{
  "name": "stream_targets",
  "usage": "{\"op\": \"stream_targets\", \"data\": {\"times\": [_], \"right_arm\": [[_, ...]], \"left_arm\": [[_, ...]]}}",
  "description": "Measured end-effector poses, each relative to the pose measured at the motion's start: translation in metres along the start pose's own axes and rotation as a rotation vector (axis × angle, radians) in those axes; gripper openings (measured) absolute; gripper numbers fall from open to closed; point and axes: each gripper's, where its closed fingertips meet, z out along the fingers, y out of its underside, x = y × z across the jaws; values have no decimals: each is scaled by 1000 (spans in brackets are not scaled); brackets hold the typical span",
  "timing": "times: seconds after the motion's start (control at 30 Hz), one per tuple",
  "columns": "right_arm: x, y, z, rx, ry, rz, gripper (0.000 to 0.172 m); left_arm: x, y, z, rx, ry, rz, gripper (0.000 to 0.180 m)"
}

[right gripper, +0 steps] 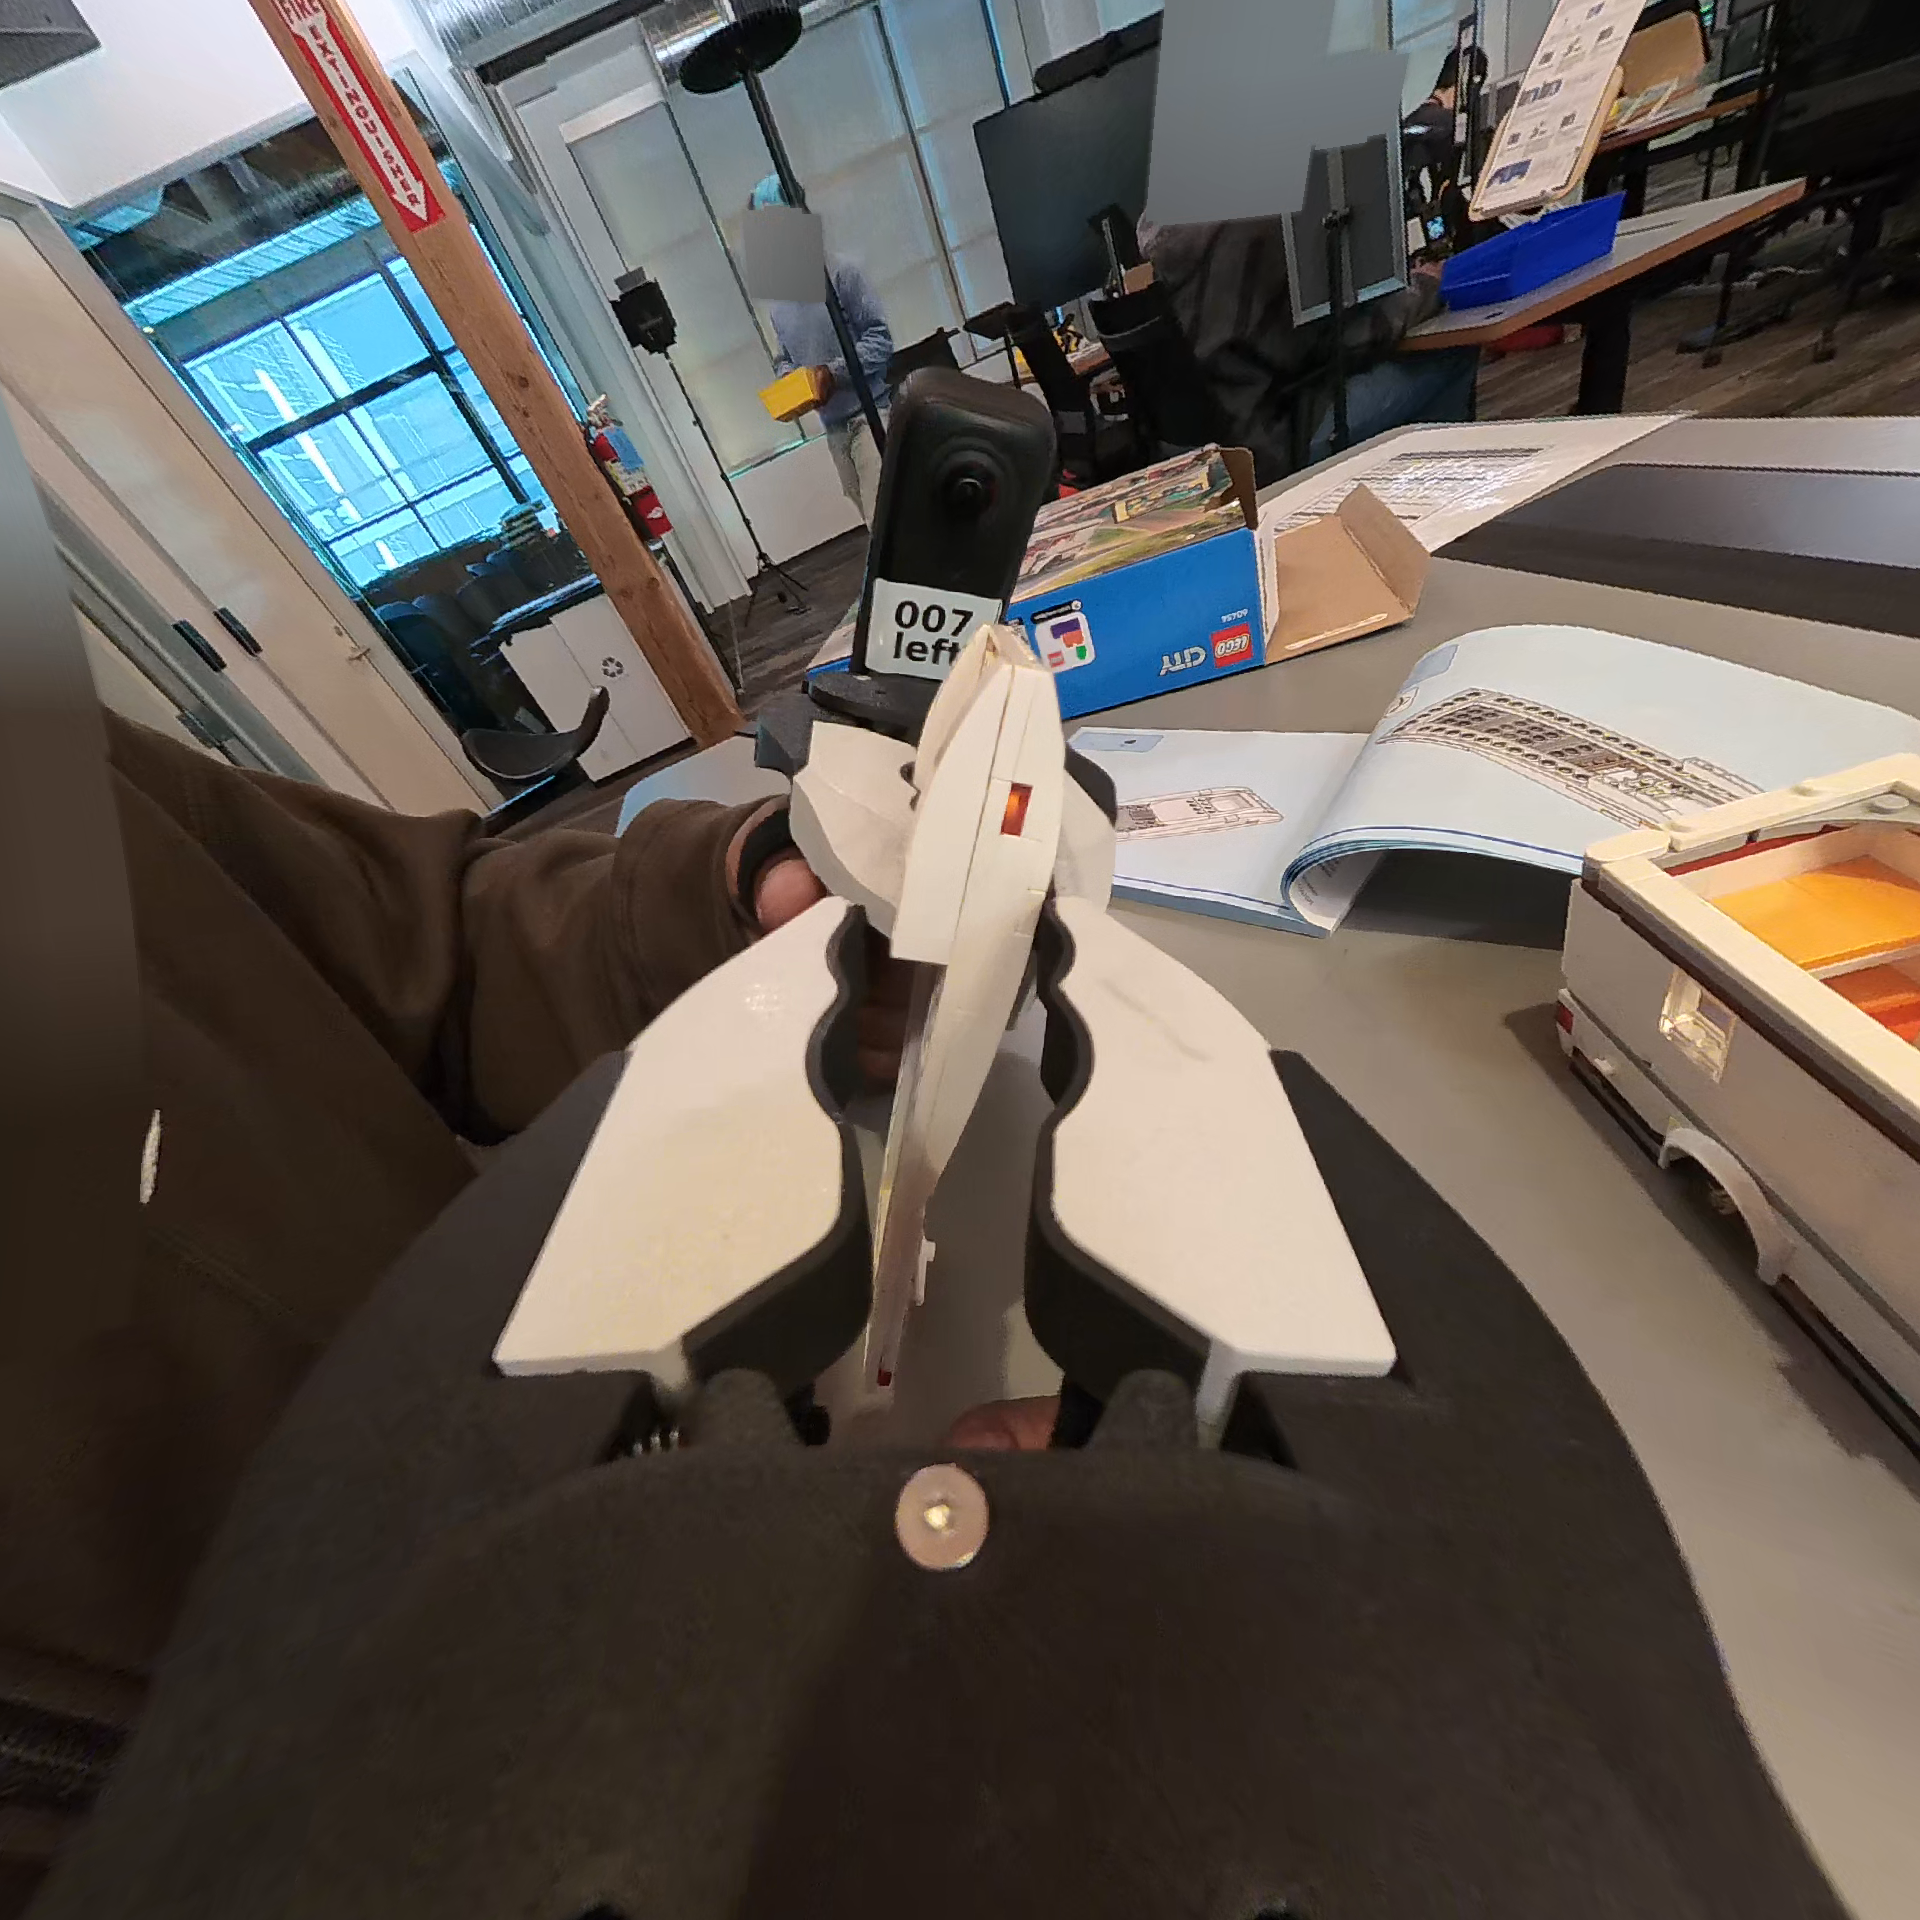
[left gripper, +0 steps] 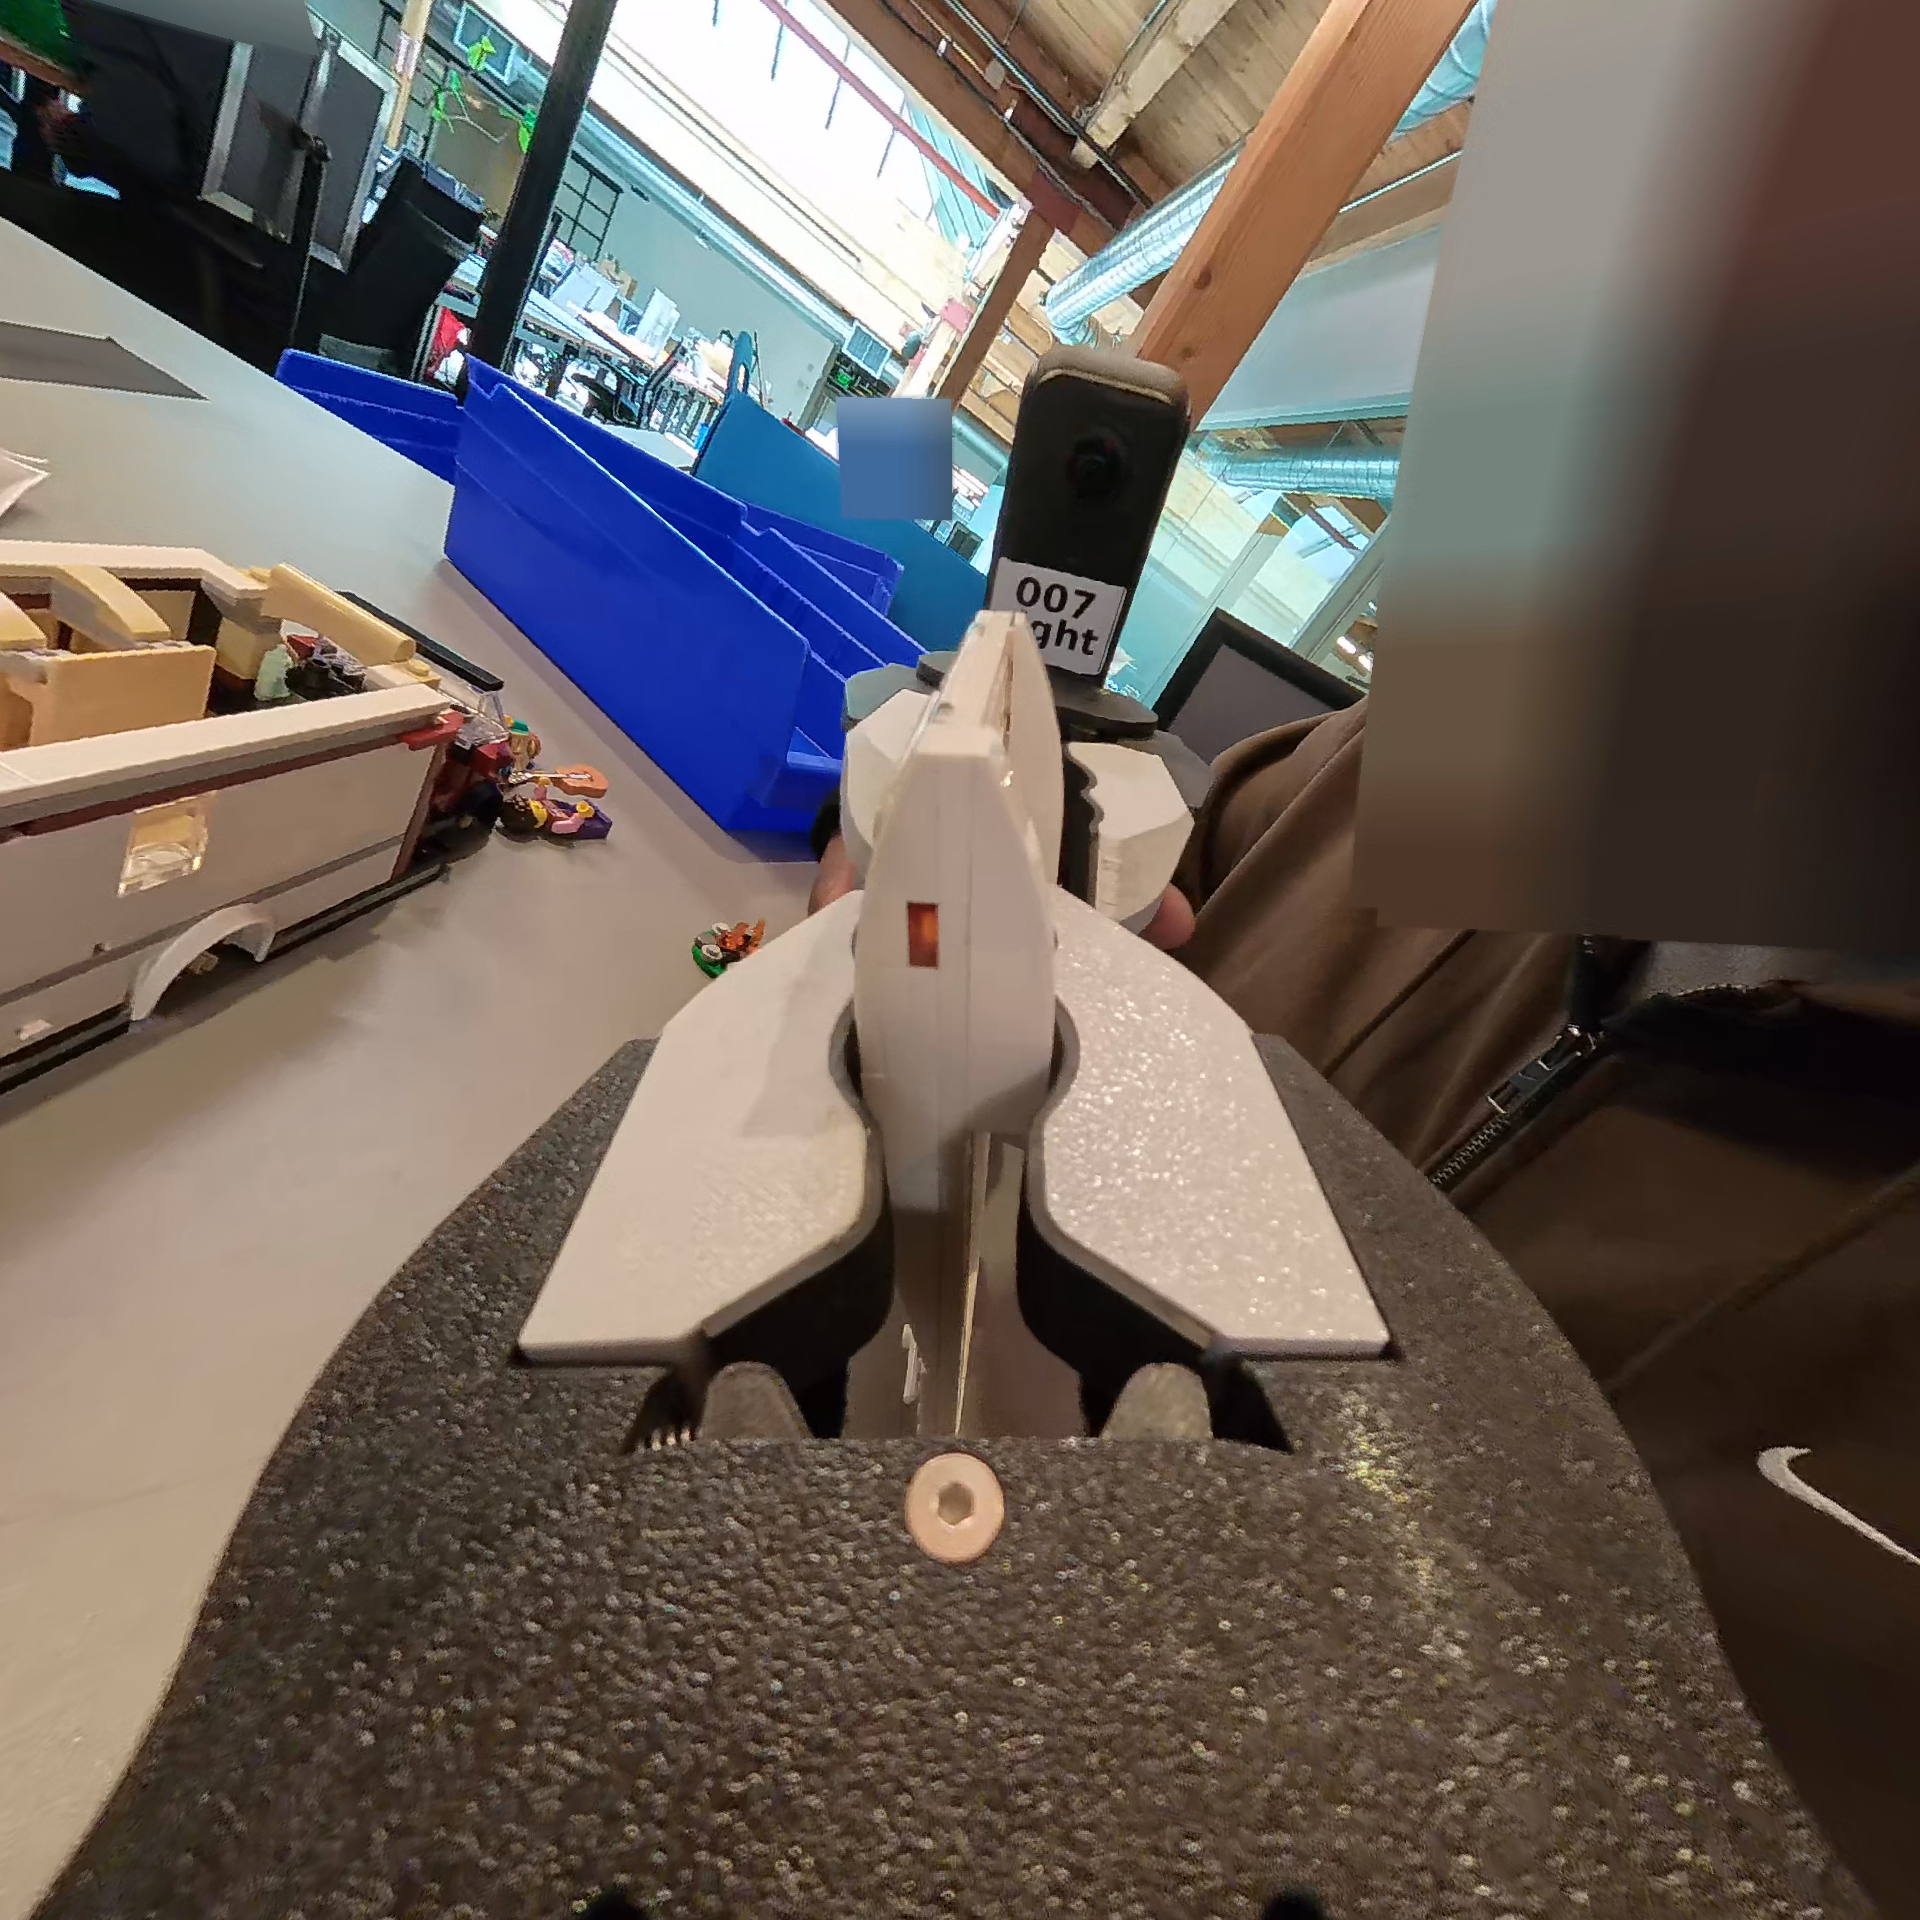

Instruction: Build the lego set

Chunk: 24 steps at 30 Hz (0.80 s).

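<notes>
Grey tabletop [left gripper: 343, 1143] in an open workshop with timber beams and glazed partitions. Held item: one white brick-built panel [left gripper: 961, 935], flat and leaf-shaped, tapering toward its far end, assembled from smooth white plates with visible seams, a small translucent orange tile set into its narrow edge, and a clear strip along one side. It stands on edge in the air above the tabletop, gripped from opposite ends by both tongs. Left tongs [left gripper: 961, 1049]: closed on the near end of the panel, white fingers [left gripper: 748, 1122] pressed against its two faces. Right tongs [right gripper: 951, 997]: closed on the other end of the same panel, which sits tilted between the fingers; contact of the left-hand pad is partly hidden. Each of the tongs faces the other, with a black camera mounted above. Left of the left tongs: a cream and white brick-built vehicle [left gripper: 208, 790], small toy figures [left gripper: 551, 800] beside it, one small green and orange piece [left gripper: 727, 943] nearer. Beyond: blue bins [left gripper: 644, 623]. Right of the right tongs: an open instruction booklet [right gripper: 1507, 758]; behind it a blue toy box [right gripper: 1164, 603]. Brown sleeve [right gripper: 436, 914] at left.
</notes>
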Motion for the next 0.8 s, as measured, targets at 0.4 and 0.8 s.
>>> {"op": "stream_targets", "data": {"times": [0.4,0.8], "right_arm": [[-3,2,-2,12,-78,23,25],[8,4,-3,-156,-13,-143,52]], "left_arm": [[2,1,1,-21,-15,19,23],[-12,9,-2,-197,-316,114,23]]}}
